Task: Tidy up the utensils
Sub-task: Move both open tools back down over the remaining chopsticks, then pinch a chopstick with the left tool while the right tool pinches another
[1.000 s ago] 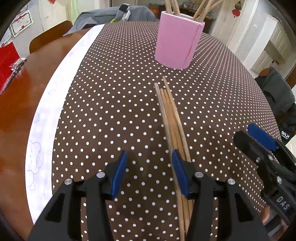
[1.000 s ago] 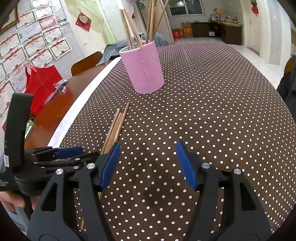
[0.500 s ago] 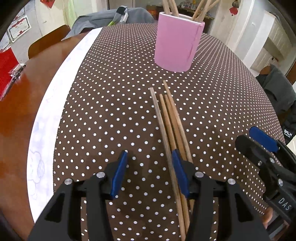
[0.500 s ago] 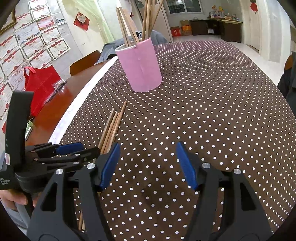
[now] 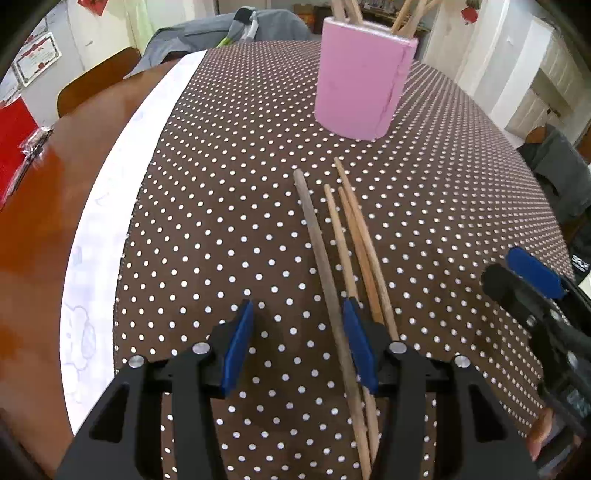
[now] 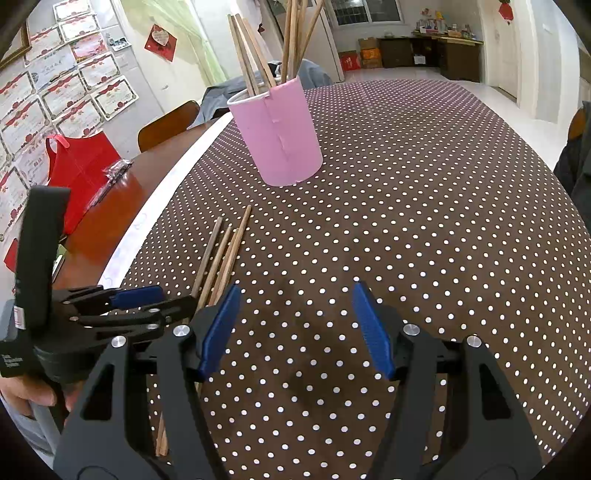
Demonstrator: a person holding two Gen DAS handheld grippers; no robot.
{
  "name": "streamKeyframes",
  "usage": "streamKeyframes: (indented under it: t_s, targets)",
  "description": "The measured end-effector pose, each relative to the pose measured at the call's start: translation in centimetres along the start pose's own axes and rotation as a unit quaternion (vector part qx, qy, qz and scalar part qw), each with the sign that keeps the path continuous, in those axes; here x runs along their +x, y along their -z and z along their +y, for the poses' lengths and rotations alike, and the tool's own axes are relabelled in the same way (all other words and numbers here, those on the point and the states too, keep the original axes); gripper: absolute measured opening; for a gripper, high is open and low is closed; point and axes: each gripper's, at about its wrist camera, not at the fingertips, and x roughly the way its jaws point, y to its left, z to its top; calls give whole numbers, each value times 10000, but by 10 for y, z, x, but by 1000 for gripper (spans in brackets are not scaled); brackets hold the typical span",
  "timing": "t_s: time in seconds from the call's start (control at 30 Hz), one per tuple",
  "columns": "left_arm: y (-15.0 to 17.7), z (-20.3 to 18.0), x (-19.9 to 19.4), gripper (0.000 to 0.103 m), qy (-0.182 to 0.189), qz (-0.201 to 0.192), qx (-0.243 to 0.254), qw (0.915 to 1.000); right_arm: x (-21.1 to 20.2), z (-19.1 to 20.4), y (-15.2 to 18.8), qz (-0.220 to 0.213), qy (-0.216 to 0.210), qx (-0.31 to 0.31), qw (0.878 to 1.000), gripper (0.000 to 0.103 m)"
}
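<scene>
Several wooden chopsticks [image 5: 347, 243] lie side by side on the dotted brown cloth; they also show in the right wrist view [image 6: 223, 254]. One darker chopstick [image 5: 317, 240] is angled apart from the others and runs between my left gripper's fingers. A pink holder [image 5: 364, 75] with several chopsticks standing in it sits farther back, and shows in the right wrist view [image 6: 279, 133]. My left gripper [image 5: 299, 347] is open, low over the near ends of the loose chopsticks. My right gripper [image 6: 295, 328] is open and empty over bare cloth, to the right of the chopsticks.
The brown dotted cloth [image 5: 221, 206] has a white border [image 5: 110, 206]; bare wooden table [image 5: 40, 206] lies to the left. A red bag [image 6: 79, 170] sits on the wood. Chairs with grey clothing [image 5: 221, 29] stand behind the table.
My left gripper has shifted right, and the darker chopstick now lies inside its jaws, spread away from the others. The right gripper has moved slightly closer to the holder.
</scene>
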Motion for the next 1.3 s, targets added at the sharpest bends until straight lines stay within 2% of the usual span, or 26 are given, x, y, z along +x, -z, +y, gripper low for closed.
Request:
streamKeyframes:
  t_s: [0.1, 0.17, 0.23, 0.3, 0.33, 0.6, 0.7, 0.77, 0.8, 1.1, 1.13, 1.3]
  targets:
    - [-1, -3, 1, 50, -104, -88, -1, 9999, 1, 4, -3, 35, 0, -53, 10000, 63]
    - [0, -1, -1, 43, -104, -127, -50, 9999, 2, 5, -4, 79, 10, -65, 9999, 63]
    - [1, 4, -2, 23, -121, -164, -158, 9997, 5, 7, -6, 141, 39, -84, 9999, 63]
    - [0, 17, -3, 9, 11, -169, -436, 9989, 9, 12, -8, 231, 62, -130, 9996, 63]
    - [-1, 24, -3, 7, 142, -169, -563, 9982, 13, 15, -9, 305, 72, -169, 9994, 63]
    - [6, 47, -20, 6, 427, -578, -1001, 9924, 41, 43, -12, 898, -39, -386, 9952, 62]
    - [7, 56, -25, 6, 511, -656, -1057, 9909, 50, 52, -13, 1053, -60, -460, 9934, 51]
    - [8, 60, -27, 6, 545, -669, -1079, 9904, 55, 56, -13, 1142, -12, -500, 9922, 37]
    - [9, 61, -27, 6, 572, -673, -1093, 9901, 58, 57, -13, 1199, 30, -508, 9915, 34]
    - [9, 61, -27, 6, 717, -689, -1045, 9895, 67, 69, -26, 1361, 31, -553, 9891, 32]
    - [9, 61, -27, 6, 711, -691, -1031, 9897, 70, 70, -26, 1400, 105, -606, 9882, 28]
    - [9, 60, -26, 6, 735, -698, -999, 9898, 76, 75, -27, 1484, 145, -685, 9865, 22]
